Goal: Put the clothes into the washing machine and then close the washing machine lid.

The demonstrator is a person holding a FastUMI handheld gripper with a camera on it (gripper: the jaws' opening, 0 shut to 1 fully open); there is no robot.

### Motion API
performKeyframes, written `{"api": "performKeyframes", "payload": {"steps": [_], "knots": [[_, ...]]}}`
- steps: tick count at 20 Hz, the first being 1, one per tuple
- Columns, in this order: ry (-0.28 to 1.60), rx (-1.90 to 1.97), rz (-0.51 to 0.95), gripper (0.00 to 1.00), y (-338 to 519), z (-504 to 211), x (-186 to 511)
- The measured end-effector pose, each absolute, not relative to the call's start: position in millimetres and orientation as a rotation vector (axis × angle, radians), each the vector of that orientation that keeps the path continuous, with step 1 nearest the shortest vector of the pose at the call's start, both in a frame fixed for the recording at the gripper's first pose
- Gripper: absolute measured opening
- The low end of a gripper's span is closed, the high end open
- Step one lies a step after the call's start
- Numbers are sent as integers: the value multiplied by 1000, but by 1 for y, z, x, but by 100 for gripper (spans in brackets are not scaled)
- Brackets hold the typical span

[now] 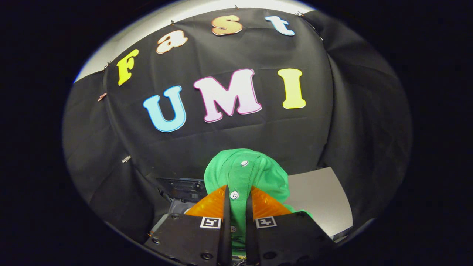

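To the left, beyond my fingers, sat one dark machine part [183,188] against the black cloth wall [111,166]; I could not tell what it was. My gripper [236,207] was narrowed on one green buttoned shirt [245,173], both fingers [212,205] pressing its button placket between them (three buttons showed, no writing readable on it). The shirt bunched up just ahead of the tips. To the right lay one pale grey flat panel [317,195].

Gripper [236,201]: dark housing w/ screws, square tag per side.
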State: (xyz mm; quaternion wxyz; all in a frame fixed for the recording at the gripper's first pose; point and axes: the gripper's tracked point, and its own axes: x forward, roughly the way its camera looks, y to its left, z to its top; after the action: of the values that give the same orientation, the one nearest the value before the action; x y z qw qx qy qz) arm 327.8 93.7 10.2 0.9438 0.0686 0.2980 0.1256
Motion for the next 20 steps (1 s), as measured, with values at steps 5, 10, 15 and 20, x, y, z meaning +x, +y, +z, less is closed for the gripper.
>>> {"api": "performKeyframes", "payload": {"steps": [5,10,15,20], "knots": [[611,124,337,19,170,10,310],[624,123,423,19,253,1,292],[659,121,448,19,309,-25,283],[707,114,457,19,343,-69,278]]}}
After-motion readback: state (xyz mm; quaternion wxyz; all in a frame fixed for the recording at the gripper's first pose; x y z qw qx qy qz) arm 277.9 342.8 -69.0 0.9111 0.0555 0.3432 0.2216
